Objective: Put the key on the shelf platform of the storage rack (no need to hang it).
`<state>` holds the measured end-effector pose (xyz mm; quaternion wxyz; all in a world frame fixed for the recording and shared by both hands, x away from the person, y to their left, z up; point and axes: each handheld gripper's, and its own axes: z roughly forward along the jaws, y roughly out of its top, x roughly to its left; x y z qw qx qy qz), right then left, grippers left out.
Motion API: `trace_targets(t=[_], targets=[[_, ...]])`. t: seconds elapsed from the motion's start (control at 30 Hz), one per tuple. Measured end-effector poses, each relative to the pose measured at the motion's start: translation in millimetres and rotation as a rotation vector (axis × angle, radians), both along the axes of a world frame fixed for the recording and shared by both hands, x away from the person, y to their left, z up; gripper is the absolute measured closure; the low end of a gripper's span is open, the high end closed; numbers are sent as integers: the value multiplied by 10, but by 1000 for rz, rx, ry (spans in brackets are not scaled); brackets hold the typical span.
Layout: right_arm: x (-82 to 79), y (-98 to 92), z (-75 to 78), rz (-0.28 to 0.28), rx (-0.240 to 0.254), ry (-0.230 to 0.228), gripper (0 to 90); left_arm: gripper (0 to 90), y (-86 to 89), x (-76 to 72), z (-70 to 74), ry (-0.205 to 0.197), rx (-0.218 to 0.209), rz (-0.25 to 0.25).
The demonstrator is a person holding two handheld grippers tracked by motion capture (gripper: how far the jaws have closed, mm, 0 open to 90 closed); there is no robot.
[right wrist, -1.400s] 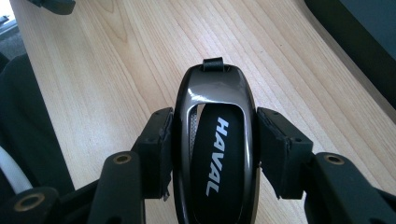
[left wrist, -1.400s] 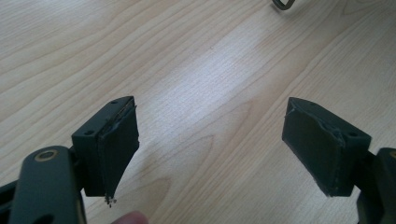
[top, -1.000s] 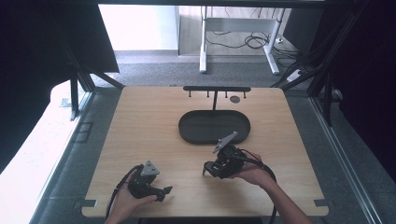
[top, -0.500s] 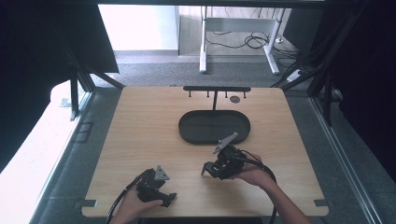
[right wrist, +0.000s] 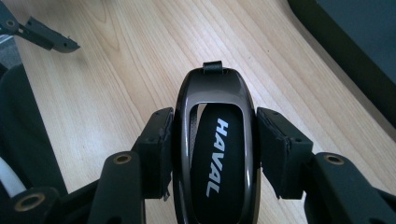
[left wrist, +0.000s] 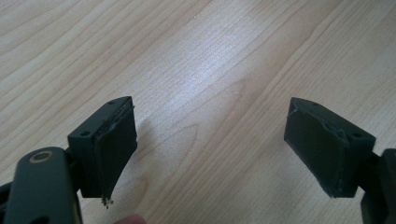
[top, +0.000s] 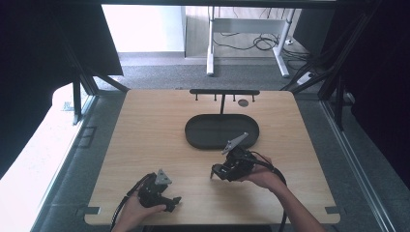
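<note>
Black Haval key fob clamped lengthwise in right gripper — loop end outward, just short of oval tray; left gripper agape, empty — farther off.

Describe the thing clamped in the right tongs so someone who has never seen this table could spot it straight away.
Start at the light wooden table and find the black oval tray near its middle. Just in front of the tray, the right tongs are shut on a car key fob. It is glossy, dark and oval, with HAVAL in white letters and a small loop at its tip.
</note>
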<state>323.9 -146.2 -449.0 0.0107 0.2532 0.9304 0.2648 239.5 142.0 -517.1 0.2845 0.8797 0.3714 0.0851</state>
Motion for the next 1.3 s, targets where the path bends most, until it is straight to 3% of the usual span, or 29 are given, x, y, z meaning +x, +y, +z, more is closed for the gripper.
trace_targets(t=[0.43, 1.3], targets=[[193, 58, 124, -10, -1, -14, 497, 174, 16, 8, 9, 3, -12, 9], [815, 130, 347, -69, 15, -29, 497, 209, 57, -12, 119, 53, -137, -10]])
